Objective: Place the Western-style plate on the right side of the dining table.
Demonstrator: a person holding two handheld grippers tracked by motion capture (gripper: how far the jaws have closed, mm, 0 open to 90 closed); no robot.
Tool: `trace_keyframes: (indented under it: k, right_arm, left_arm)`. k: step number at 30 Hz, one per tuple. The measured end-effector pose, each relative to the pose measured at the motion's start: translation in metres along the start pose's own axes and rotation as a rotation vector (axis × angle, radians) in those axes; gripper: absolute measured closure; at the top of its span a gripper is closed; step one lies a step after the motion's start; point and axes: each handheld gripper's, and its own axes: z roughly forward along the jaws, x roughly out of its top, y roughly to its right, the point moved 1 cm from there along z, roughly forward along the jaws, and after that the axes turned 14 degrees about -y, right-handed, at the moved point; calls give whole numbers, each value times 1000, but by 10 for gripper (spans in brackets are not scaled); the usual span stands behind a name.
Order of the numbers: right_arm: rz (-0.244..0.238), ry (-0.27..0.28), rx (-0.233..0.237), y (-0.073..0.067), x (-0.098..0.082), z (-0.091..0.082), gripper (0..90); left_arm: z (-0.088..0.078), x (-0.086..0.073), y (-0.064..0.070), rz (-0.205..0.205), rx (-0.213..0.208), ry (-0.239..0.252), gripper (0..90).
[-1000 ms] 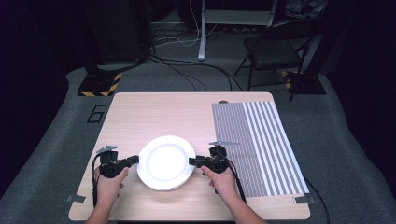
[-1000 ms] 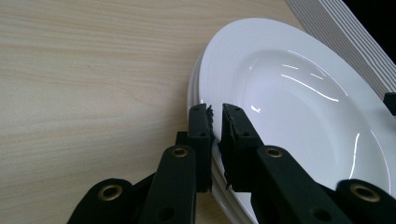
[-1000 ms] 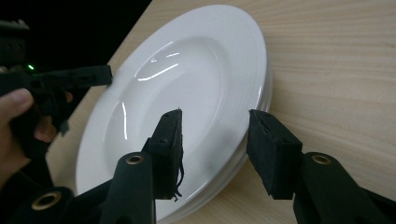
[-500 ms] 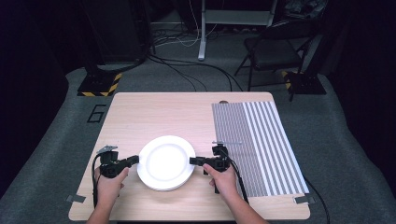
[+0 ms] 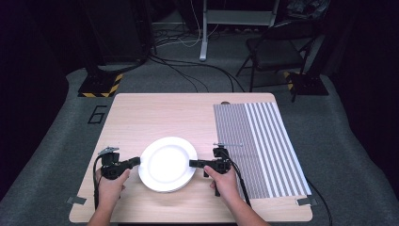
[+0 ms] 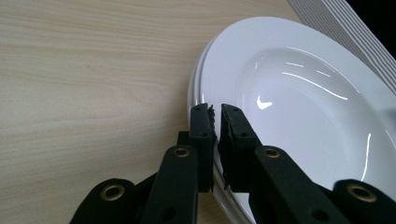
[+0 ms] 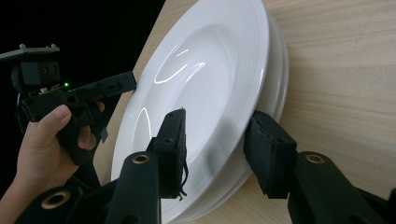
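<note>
1. My left gripper (image 5: 135, 161) sits at the near left of the tabletop (image 5: 155, 113), held in my left hand (image 5: 110, 186). Its fingers (image 6: 203, 135) are clamped narrow on the left rim of the top plate (image 5: 168, 162); in the left gripper view the rim runs between the two pads.
2. My right gripper (image 5: 194, 164) sits opposite, held in my right hand (image 5: 225, 181). Its fingers (image 7: 173, 142) straddle the right rim of the plates and have just been closing. In the right gripper view one pad lies over the top plate's face and the other stands outside the rim; I cannot tell whether the pads yet press on it.
3. The plates form a white stack of at least two, one nested on the other, as the doubled rim shows in both gripper views. The stack lies in the near middle of the tabletop, between the two grippers.
4. To the right, just beside my right hand, a striped mat (image 5: 256, 146) covers the right part of the tabletop. The stack lies clear of it.
5. Beyond the far edge, cables (image 5: 188, 75) run across the grey floor (image 5: 329, 141), and a chair (image 5: 270, 52) stands at far right.
</note>
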Motion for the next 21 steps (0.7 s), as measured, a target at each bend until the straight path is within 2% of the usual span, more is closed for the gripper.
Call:
trace_keyframes:
  k: [7,12,16,21]
  right_arm:
    - [-3,2,-12,0,0,2,620]
    - [-3,8,2,2,0,3,638]
    - [-9,-13,-13,3,0,2,710]
    - [4,-28,12,5,1,3,716]
  left_arm:
    - [0,0,0,0,3,2,837]
    - [0,0,1,-2,8,5,837]
    - [1,0,1,0,9,9,837]
    - [1,0,-1,5,8,9,837]
